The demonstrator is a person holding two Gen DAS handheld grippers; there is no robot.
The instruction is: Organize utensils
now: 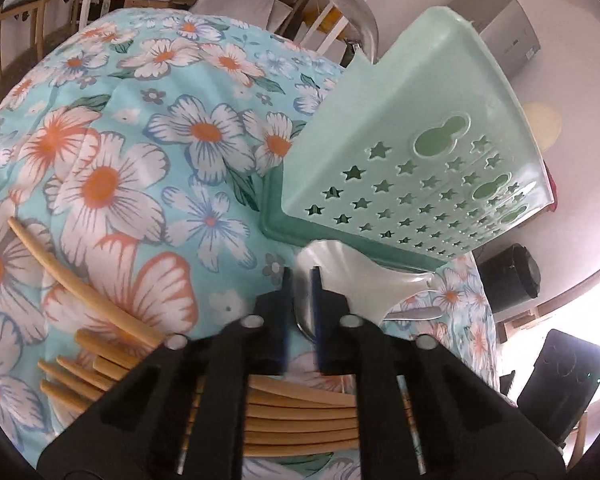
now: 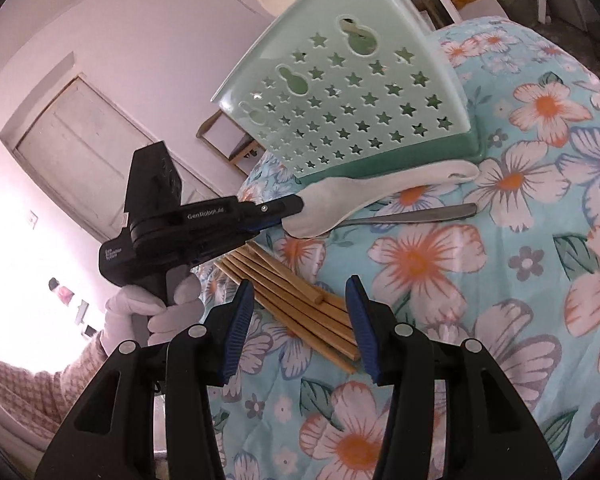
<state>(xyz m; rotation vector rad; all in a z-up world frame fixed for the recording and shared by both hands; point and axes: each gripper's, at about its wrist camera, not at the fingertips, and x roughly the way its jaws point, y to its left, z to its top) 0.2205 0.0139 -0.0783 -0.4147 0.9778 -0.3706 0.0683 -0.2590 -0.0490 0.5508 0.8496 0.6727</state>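
Note:
A mint green basket (image 1: pixel 400 140) (image 2: pixel 340 92) with star holes stands on the floral cloth. Along its base lies a white spoon (image 1: pixel 360 276) (image 2: pixel 380 188), and a metal spoon (image 1: pixel 416 314) (image 2: pixel 420 216) runs under it. My left gripper (image 1: pixel 300 276) (image 2: pixel 296 204) is shut on the bowl end of the white spoon, with only a thin gap between the pads. A bundle of wooden chopsticks (image 1: pixel 300 428) (image 2: pixel 296 304) lies beneath it. My right gripper (image 2: pixel 300 320) hangs open just above the chopsticks' near ends, touching nothing.
One loose chopstick (image 1: pixel 80 280) lies apart to the left of the bundle. A white-gloved hand (image 2: pixel 172 312) holds the left gripper beyond the table edge. The floral cloth (image 2: pixel 500 280) spreads right of the utensils. A black bin (image 1: pixel 508 276) stands off the table.

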